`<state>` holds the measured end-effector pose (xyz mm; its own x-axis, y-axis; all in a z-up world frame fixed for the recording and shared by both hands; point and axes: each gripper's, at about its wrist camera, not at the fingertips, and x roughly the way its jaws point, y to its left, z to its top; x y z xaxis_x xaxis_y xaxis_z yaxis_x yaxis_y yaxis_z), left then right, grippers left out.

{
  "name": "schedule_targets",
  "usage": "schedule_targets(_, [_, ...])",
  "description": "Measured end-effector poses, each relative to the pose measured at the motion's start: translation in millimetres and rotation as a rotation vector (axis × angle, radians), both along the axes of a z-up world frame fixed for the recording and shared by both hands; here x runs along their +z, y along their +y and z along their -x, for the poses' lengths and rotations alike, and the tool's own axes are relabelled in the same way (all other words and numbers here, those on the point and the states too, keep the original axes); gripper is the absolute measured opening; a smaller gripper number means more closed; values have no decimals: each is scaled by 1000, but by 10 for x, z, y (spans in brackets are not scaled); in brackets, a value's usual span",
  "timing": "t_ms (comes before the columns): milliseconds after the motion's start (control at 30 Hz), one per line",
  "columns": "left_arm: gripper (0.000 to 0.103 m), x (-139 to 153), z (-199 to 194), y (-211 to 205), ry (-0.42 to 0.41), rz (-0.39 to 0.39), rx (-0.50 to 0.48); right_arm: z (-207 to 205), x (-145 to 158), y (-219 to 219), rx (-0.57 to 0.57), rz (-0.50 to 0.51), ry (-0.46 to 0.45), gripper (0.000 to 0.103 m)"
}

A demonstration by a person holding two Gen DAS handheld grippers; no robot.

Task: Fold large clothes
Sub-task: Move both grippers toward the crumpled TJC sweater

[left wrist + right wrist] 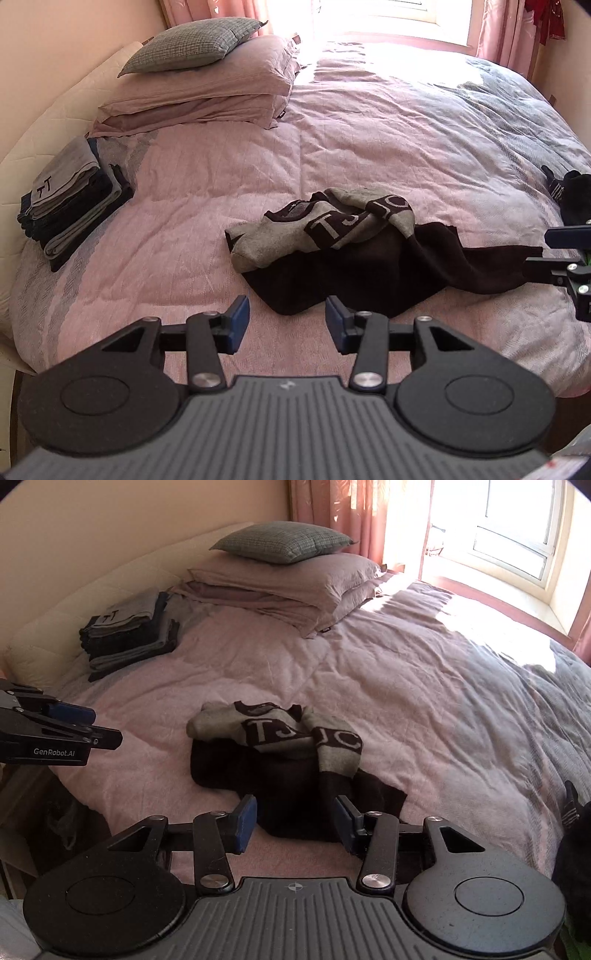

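Crumpled black-and-grey lettered knit garment (332, 251) lies on pink quilted bedspread (388, 147), just ahead of both tools. Left gripper (287, 325) and right gripper (295, 823) part-open, empty. Right nearer hem.

"GenRobot.AI" – left hand-held gripper (92, 725); "TJ" – sweater (280, 734).

Black left tool (287, 319), blue pads, silver screws, matching right tool (294, 818), white "GenRobot.AI" marking
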<state>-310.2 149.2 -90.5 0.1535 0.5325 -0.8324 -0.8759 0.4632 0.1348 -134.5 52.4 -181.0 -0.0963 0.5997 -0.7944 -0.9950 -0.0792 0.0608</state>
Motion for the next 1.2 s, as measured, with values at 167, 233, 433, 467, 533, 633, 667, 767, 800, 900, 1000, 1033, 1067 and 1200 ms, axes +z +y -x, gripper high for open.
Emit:
schedule_targets(167, [44, 2, -40, -248, 7, -8, 23, -60, -51, -183, 22, 10, 5, 43])
schedule_targets(233, [44, -2, -58, -337, 14, -8, 34, -69, -64, -250, 35, 10, 8, 43])
schedule_targets(433, [46, 24, -73, -581, 16, -12, 63, -79, -104, -376, 69, 8, 16, 43])
schedule_targets(467, [47, 25, -74, -605, 17, -14, 66, -79, -108, -388, 75, 7, 17, 43])
schedule_targets(533, [48, 17, -78, -648, 23, -15, 74, -86, -124, -403, 81, 7, 15, 43])
schedule_targets(633, [49, -13, -76, -659, 27, -13, 81, -123, -150, -407, 75, 10, 23, 43])
schedule_targets(667, [50, -22, -73, -649, 26, -17, 83, -143, -159, -402, 69, 8, 24, 43])
schedule_targets(767, [54, -68, -38, -589, 12, -34, 85, -230, -202, -346, 29, 7, 13, 43])
schedule_targets(800, [54, -93, -13, -555, 7, -45, 87, -269, -224, -315, 9, 5, 8, 43])
schedule_targets(900, [54, -197, 99, -400, -2, -57, 99, -401, -292, -231, -50, 6, -2, 43])
schedule_targets(1000, [54, -344, 230, -136, 2, -48, 120, -506, -375, -117, -102, 12, -4, 43])
schedule_targets(1033, [54, -398, 273, -40, -1, -44, 125, -533, -413, -66, -120, 16, -4, 43])
schedule_targets(1067, [54, -466, 321, 82, -3, -35, 127, -550, -449, -17, -133, 19, -4, 43])
schedule_targets(1200, [54, -725, 443, 499, -16, -14, 73, -549, -636, 259, -189, 51, -9, 44])
